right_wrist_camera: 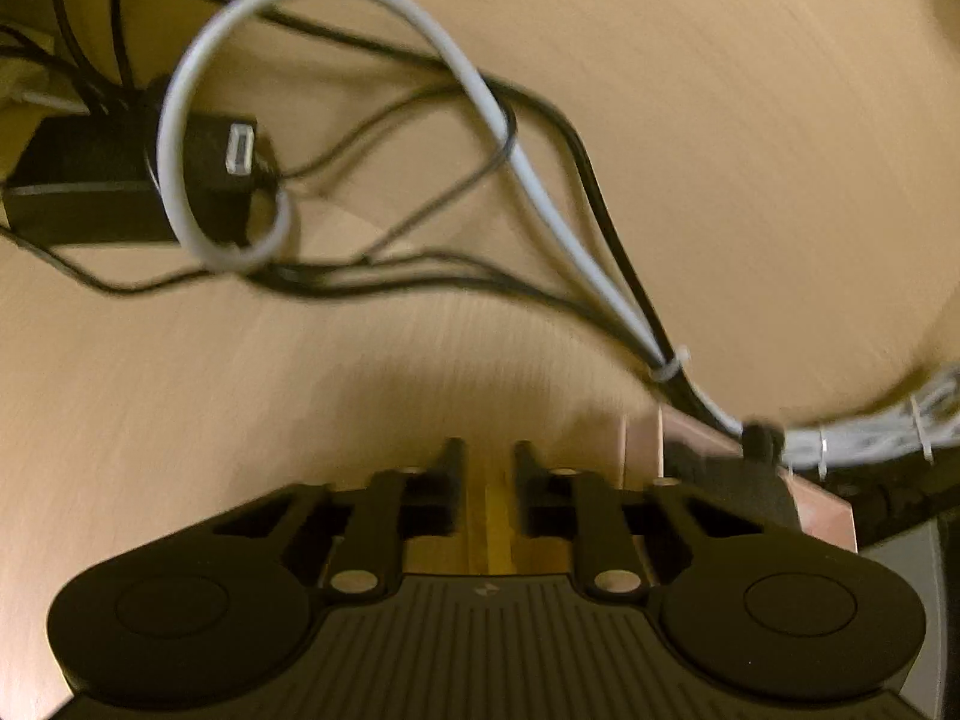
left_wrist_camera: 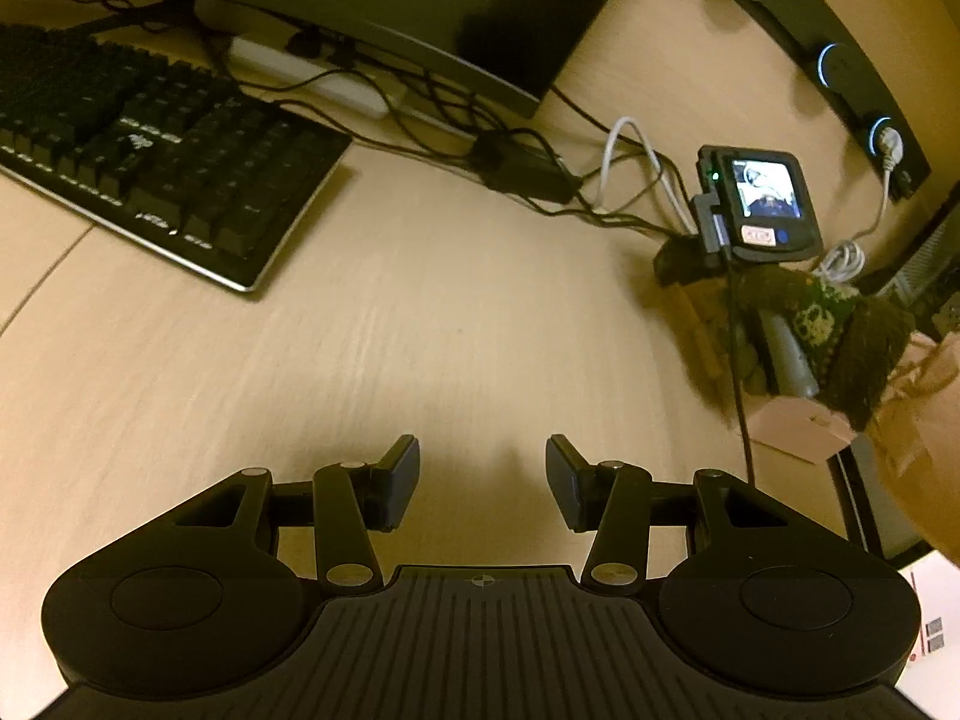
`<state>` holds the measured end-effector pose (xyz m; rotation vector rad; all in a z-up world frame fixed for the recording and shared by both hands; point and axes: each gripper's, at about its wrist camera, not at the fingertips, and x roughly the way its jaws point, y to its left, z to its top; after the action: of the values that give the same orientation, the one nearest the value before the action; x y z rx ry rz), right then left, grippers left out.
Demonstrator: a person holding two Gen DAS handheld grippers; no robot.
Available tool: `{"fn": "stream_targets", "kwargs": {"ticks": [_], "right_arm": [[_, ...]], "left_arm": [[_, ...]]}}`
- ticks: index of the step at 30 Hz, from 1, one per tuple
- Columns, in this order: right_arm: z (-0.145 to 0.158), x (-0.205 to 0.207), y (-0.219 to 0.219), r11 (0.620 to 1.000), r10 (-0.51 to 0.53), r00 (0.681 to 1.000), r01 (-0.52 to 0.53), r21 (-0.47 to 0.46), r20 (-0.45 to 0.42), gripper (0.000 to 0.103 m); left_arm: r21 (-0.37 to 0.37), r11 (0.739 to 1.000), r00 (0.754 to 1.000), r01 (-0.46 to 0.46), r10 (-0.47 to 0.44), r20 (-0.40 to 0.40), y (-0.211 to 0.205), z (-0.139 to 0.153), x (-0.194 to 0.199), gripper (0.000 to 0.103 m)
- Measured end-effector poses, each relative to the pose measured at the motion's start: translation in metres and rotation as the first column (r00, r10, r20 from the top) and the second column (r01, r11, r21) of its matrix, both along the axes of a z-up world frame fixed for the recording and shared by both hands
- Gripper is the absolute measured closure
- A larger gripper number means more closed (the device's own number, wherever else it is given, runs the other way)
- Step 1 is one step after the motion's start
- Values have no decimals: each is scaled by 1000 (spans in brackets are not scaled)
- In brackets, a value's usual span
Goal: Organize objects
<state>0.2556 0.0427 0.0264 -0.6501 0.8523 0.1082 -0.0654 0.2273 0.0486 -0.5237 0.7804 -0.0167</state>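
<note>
A yellow strip (right_wrist_camera: 489, 516) sits between the right gripper's (right_wrist_camera: 489, 462) closed jaws.

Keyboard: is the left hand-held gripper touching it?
Apart. The left wrist view shows wide bare desk between the left hand-held gripper and the keyboard, which lies far beyond its fingertips.

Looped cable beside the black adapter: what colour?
Light grey cable, clearest in the right wrist view.

A narrow yellowish wooden piece (right_wrist_camera: 489, 516) sits upright, clamped between shut tongs.
</note>
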Motion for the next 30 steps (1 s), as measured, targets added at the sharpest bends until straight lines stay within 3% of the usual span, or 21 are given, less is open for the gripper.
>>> {"fn": "stream_targets", "kwargs": {"ticks": [9,13,16,20,23,25,30], "right_arm": [[0,-67,-21,998,24,999,-26,-57,-36,91],[7,-105,-31,998,49,997,-51,-38,-60,91],[16,-141,-48,998,64,994,-62,27,-92,91],[33,-197,-85,956,181,979,-154,248,-92,90],[46,-234,-117,925,207,978,-186,331,-28,70],[47,-245,-140,923,154,988,-144,357,1,55],[39,-251,-175,924,39,998,-20,381,-43,55]], "left_arm": [[-32,995,995,93,-92,23,-29,-6,17,52],[-45,990,991,133,-132,35,-40,-8,20,52],[-48,988,989,144,-143,30,-47,-11,19,52],[-24,988,988,155,-154,7,-54,-13,19,52],[-21,986,987,163,-163,-2,-60,-16,26,52],[-3,987,987,161,-161,-18,-68,-14,34,52],[30,967,966,253,-254,40,-106,4,68,52]]}}
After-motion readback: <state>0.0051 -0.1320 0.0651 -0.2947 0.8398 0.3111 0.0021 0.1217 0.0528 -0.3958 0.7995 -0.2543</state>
